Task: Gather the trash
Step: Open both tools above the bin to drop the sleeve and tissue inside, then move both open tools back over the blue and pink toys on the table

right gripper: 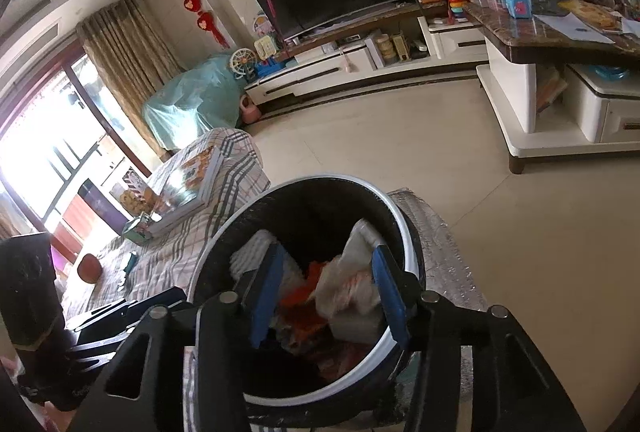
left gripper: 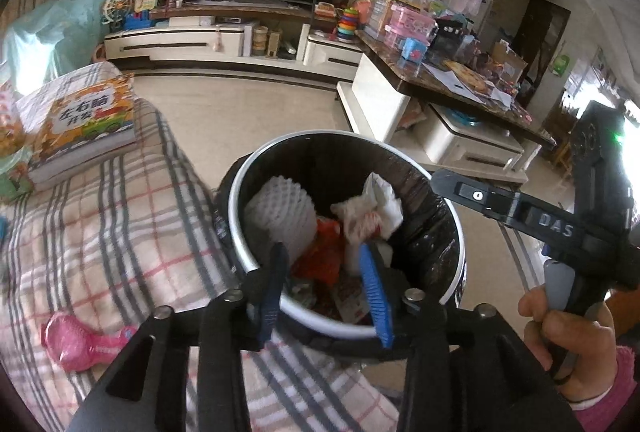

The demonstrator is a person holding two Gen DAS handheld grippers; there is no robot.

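Both claws hang over the mouth of the round white-rimmed bin with a black liner (left gripper: 420,188), angled down into it, so this looks like the drop-off step. The left gripper (left gripper: 324,264) has its blue pads spread with nothing pinched between them; the right gripper (right gripper: 326,286) is spread wider, likewise empty, a blurred white-and-red plastic wrapper (right gripper: 344,292) sitting loose in the gap, seemingly on its way down. Inside lie a white foam fruit net (left gripper: 280,216) and orange scraps (left gripper: 324,252). Next, I'd guess, both hands lift clear and look for more litter on the plaid-covered sofa (left gripper: 120,216), perhaps beside the pink plastic toy (left gripper: 80,342).
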